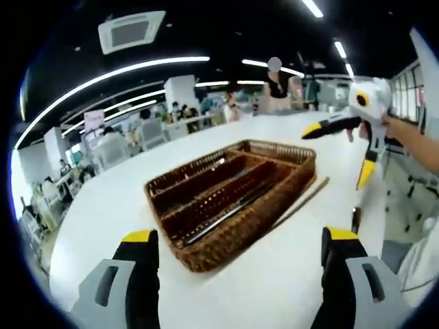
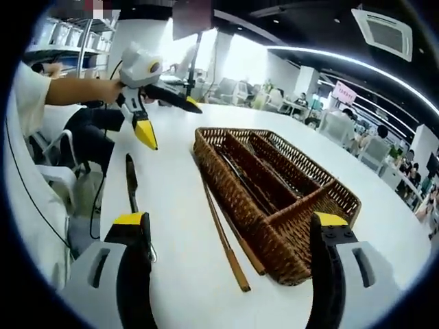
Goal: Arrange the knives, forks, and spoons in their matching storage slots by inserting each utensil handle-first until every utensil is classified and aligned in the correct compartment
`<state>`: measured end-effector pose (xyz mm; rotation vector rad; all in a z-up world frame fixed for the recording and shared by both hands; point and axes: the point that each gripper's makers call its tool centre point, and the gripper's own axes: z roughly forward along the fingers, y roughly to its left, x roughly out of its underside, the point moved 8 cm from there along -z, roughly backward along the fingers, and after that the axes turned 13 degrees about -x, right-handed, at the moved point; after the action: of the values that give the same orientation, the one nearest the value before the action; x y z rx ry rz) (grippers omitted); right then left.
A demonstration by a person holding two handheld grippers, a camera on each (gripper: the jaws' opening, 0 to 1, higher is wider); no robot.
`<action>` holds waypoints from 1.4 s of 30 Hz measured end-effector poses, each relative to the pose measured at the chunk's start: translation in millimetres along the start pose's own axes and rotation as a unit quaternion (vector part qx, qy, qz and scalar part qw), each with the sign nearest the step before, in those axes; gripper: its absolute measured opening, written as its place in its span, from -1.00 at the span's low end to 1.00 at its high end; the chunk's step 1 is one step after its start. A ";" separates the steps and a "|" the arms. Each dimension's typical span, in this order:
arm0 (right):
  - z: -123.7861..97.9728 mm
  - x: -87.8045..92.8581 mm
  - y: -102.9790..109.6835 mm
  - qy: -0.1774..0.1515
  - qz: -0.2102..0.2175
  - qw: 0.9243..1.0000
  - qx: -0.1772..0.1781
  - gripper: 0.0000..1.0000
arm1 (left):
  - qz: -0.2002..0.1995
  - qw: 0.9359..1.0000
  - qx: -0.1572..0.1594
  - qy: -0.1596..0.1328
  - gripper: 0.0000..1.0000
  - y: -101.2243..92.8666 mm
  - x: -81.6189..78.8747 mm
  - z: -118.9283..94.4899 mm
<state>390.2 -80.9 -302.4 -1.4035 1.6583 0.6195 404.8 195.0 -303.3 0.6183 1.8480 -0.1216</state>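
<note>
While both hand-held grippers (image 1: pixel 240 257) (image 2: pixel 233 243) gape, holding nothing | 1 wicker tray (image 1: pixel 206 257), 4 slots | 2 chopsticks (image 2: pixel 223 236) beside it

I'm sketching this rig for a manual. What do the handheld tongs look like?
Each set of tongs has grey bodies with black jaws tipped yellow. Seen from outside, there is a white housing with a yellow-ringed round part. The person wears a white short sleeve.

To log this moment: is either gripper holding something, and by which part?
Nothing is held. The left gripper and right gripper are both open and empty.
</note>
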 end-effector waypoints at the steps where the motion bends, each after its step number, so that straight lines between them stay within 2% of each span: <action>1: -0.2 3.4 3.5 0.004 -0.001 1.000 -0.001 1.00 | 0.001 1.000 0.010 0.004 0.99 -4.6 3.0 -1.7; 15: 6.2 25.2 30.6 0.005 0.013 0.999 -0.032 1.00 | -0.001 0.998 0.063 0.021 0.98 -26.0 29.8 -23.2; 16: 9.1 27.0 35.2 0.004 0.011 0.999 -0.041 1.00 | -0.011 0.997 0.078 0.027 0.99 -30.3 33.7 -26.4; 18: 12.6 28.4 41.5 0.001 0.011 0.998 -0.058 1.00 | -0.011 0.996 0.085 0.031 0.98 -32.7 37.6 -28.9; 23: 18.1 32.1 46.0 0.005 0.004 0.998 -0.068 1.00 | -0.002 0.994 0.103 0.040 0.87 -43.9 48.9 -37.2; 28: 19.4 33.3 42.6 0.003 0.012 0.997 -0.073 0.98 | 0.000 0.993 0.111 0.045 0.76 -46.4 54.2 -40.2; 33: 21.2 35.9 42.2 0.004 0.013 0.996 -0.083 0.84 | 0.006 0.991 0.124 0.049 0.62 -49.1 56.4 -41.8; 35: 21.7 37.3 43.5 0.002 0.009 0.996 -0.091 0.67 | 0.017 0.992 0.121 0.043 0.51 -48.4 56.2 -41.9; 37: 22.1 38.1 45.0 0.001 0.003 0.995 -0.100 0.47 | 0.013 0.991 0.127 0.048 0.42 -49.0 57.2 -42.1; 40: 24.1 38.6 45.5 0.004 -0.005 0.994 -0.109 0.39 | 0.015 0.989 0.136 0.055 0.35 -51.6 60.6 -42.1; 42: 25.7 38.1 45.9 0.001 0.002 0.993 -0.120 0.32 | 0.026 0.988 0.141 0.059 0.23 -53.7 62.5 -42.8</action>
<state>353.5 -69.2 -354.7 -1.5697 1.6311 0.8417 328.5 187.2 -355.6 0.8853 1.9433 -0.3209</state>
